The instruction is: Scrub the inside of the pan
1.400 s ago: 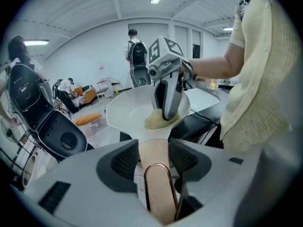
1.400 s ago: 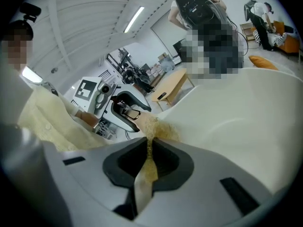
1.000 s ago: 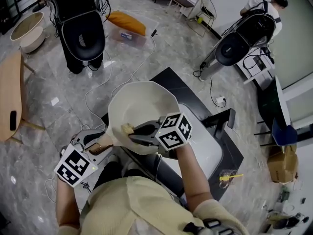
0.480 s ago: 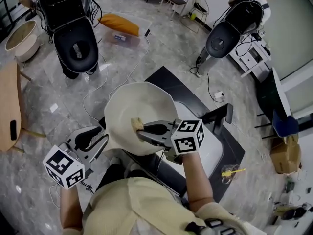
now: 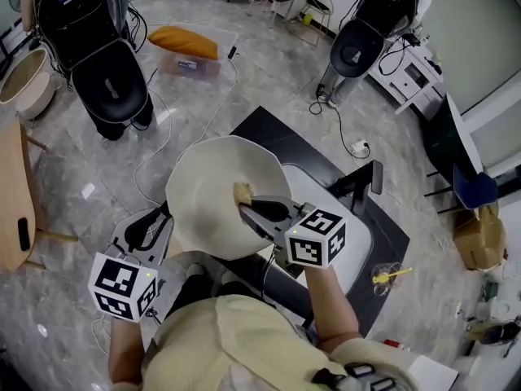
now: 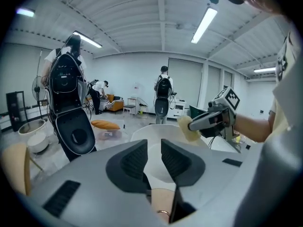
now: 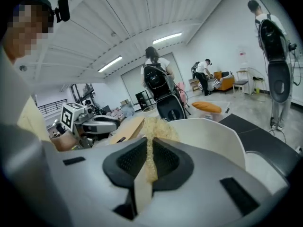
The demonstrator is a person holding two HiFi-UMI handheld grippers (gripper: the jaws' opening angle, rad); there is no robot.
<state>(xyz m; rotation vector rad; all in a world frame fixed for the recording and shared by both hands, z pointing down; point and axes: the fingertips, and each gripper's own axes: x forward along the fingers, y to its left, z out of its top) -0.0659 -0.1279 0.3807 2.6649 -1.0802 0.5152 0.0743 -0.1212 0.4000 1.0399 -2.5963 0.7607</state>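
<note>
The pan (image 5: 213, 187) is held up at the middle of the head view, left of the dark bench (image 5: 391, 249). The left tongs (image 5: 155, 228), whose jaws have just been closing, are narrow on its handle end at lower left, and the right tongs (image 5: 249, 207) are clamped on a yellowish scrub pad (image 5: 242, 191) lying against the inner wall. To scrub well, I judge the left grip must stay firm while the pad is pressed flat and worked in overlapping circles over bottom and walls. The pan holds only the pad, with no water or suds visible.
</note>
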